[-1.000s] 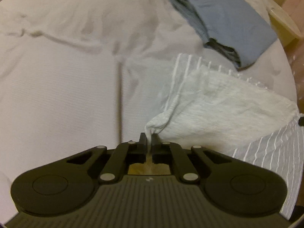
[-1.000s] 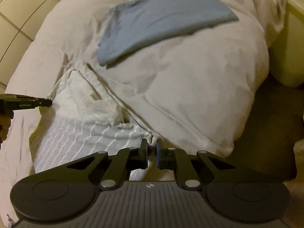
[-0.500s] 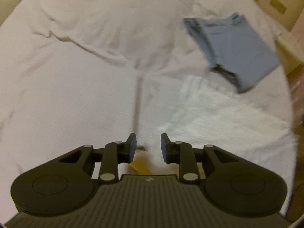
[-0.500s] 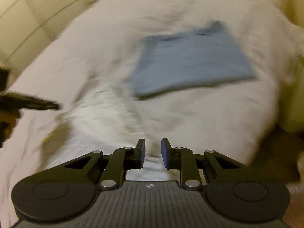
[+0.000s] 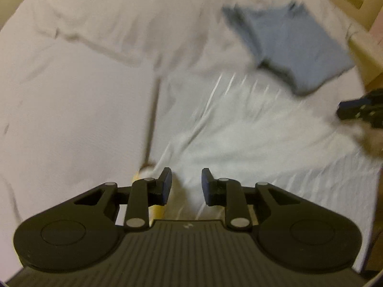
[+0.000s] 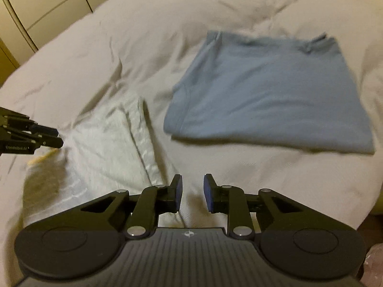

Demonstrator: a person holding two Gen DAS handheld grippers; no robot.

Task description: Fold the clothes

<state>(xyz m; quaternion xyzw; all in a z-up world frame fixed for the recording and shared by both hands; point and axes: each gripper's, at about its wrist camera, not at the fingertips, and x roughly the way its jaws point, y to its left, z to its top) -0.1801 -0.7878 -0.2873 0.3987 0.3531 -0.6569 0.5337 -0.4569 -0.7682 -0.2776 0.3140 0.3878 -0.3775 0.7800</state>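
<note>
A white striped garment [image 5: 251, 138] lies folded on the white bed, just beyond my left gripper [image 5: 186, 183], which is open and holds nothing. In the right wrist view the same garment [image 6: 105, 141] lies at the lower left, and my right gripper [image 6: 192, 191] hovers open beside its near corner. A folded blue garment [image 6: 268, 95] rests flat further back; the left wrist view shows it [image 5: 294, 47] at the upper right. The left gripper [image 6: 33, 136] enters the right wrist view from the left edge. The right gripper [image 5: 361, 107] shows at the right edge of the left wrist view.
The white duvet [image 5: 83, 83] is rumpled with long creases across the bed. Beige cupboard doors [image 6: 40, 7] stand beyond the bed at the upper left. A pale bedside unit [image 5: 363, 35] sits past the bed's right edge, where the duvet drops off toward the floor [image 6: 373, 227].
Both grippers were shut on corners of the white striped garment a second ago. They have let go, opened and lifted back, and the garment now lies flat on the bed.
</note>
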